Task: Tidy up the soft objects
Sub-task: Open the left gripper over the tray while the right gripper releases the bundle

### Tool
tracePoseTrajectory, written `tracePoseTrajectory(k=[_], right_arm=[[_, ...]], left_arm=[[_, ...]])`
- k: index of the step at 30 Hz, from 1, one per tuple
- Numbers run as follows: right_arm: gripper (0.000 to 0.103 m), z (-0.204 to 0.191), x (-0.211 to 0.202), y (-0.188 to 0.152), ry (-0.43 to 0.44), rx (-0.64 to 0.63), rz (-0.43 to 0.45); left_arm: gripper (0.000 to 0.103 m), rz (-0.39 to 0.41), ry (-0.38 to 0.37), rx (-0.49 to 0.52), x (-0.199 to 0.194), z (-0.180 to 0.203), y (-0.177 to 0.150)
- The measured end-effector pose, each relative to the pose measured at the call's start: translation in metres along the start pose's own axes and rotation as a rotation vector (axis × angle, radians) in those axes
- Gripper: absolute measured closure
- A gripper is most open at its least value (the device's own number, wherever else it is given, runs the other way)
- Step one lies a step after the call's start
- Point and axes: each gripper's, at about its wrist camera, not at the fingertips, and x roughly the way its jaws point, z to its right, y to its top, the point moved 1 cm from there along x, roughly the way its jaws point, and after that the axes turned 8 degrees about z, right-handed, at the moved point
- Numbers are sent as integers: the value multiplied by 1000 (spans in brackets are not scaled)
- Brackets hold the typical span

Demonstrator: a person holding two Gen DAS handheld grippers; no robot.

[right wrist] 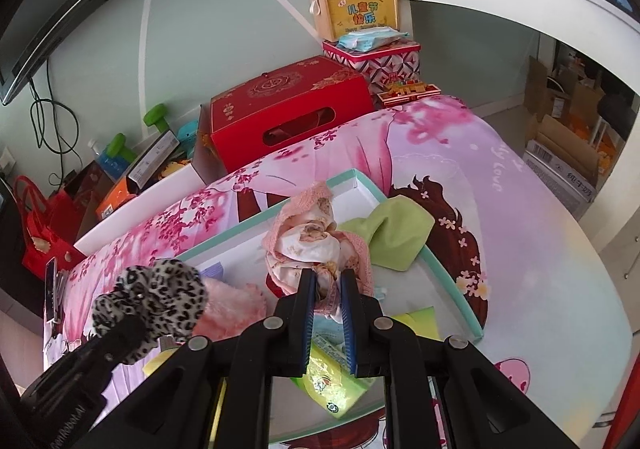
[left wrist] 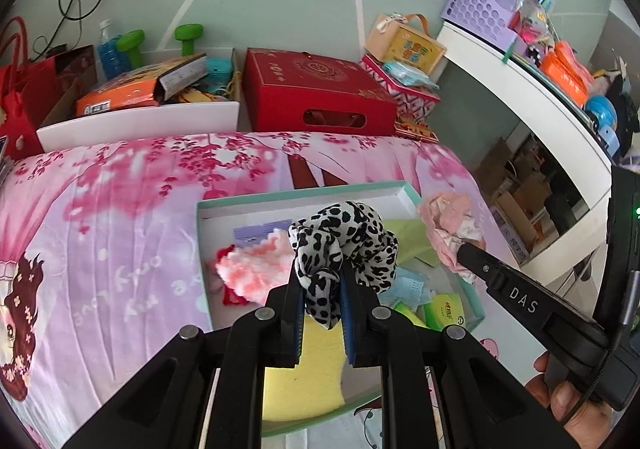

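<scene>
The spotted cloth (left wrist: 344, 245) is pinched in the left hand-held gripper (left wrist: 322, 305); the pink cloth (right wrist: 316, 245) is pinched in the right hand-held gripper (right wrist: 329, 301); both are held above the tray (left wrist: 280, 201), probably for sorting.

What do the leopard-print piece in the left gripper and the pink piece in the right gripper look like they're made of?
Leopard-print piece: thin woven fabric, possibly chiffon or satin, matte; it bunches into soft gathers where the left gripper pinches it. Pink piece: light printed cloth with a nubby pink edge, maybe terry or knit trim; it crumples loosely in the right gripper.
</scene>
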Motion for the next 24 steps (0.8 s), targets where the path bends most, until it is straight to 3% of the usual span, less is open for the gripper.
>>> tracePoseTrajectory(k=[5, 7, 9, 14, 16, 19, 21, 24], right_arm=[[89, -6, 8, -4, 9, -25, -34], [88, -8, 12, -7, 1, -36, -53], [86, -9, 15, -9, 3, -41, -67], [86, -11, 22, -15, -7, -60, -104], [84, -12, 23, -16, -22, -69, -114], [75, -12, 25, -17, -36, -79, -123], [53, -12, 26, -17, -46, -87, -130], [47, -13, 26, -17, -63, -103, -131]], left_arm=[[83, -12, -16, 17, 11, 6, -3], [68, -27, -19, 16, 16, 5, -6], [60, -37, -14, 15, 18, 5, -6], [59, -37, 5, 2, 14, 0, -5], [53, -31, 12, -14, 9, -5, -3], [44, -14, 34, -37, 2, -15, 0], [41, -7, 63, -52, -2, -23, 3], [36, -6, 121, -68, -4, -35, 5]])
